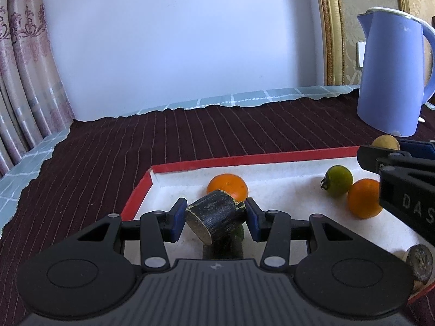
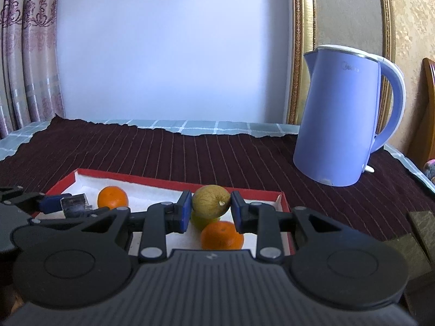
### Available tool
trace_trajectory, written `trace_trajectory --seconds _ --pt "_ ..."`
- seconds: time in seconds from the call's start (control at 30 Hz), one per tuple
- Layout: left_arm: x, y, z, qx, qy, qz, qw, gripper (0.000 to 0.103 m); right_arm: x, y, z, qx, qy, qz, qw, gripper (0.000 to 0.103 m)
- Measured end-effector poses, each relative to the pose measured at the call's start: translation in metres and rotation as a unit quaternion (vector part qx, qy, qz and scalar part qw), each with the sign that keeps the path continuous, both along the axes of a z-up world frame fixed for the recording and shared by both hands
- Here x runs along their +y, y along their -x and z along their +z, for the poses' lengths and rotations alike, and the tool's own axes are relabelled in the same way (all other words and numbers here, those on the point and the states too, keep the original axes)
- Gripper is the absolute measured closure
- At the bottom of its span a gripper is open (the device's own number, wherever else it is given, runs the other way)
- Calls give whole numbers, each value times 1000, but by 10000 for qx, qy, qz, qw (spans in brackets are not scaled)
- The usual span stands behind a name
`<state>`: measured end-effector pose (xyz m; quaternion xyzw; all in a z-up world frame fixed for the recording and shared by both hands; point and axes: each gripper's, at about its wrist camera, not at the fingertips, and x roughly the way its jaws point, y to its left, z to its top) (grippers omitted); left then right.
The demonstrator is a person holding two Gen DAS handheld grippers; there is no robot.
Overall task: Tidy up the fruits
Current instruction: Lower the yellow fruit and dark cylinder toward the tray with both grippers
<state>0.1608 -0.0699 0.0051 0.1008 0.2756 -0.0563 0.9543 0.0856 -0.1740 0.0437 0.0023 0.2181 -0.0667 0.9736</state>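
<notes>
1. left gripper [image 1: 216, 218], lower centre of the left wrist view: pads pinch a dark sugarcane segment [image 1: 214, 218], tilted, above the red-rimmed white tray [image 1: 244, 160].
2. right gripper [image 2: 210, 208], centre of the right wrist view: pads pinch a yellowish round fruit [image 2: 210, 201] over the same tray.
3. in the tray: two oranges [image 1: 227, 186] [image 1: 364, 198] and a green citrus [image 1: 338, 180].
4. blue electric kettle [image 2: 339, 114], right, on the maroon cloth [image 2: 190, 157].

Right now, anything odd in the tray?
Yes. The left tool holds a dark cut stalk piece askew, one end tipped down, above the tray. Among round fruit it looks out of place.
</notes>
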Motion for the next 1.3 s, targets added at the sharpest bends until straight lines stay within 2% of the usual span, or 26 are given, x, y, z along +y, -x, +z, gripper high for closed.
trace_trajectory --seconds 1.0,1.17,1.3 --pt "-7 -13 -4 43 -34 26 10000 58 -7 -13 -13 103 -23 -155 9998 74" --pt "-8 -14 -4 86 -42 43 9999 58 -6 -13 -15 113 27 -143 9998 64" --pt "-7 -14 -4 68 -41 52 10000 58 -8 -12 -15 114 -32 -147 9998 61"
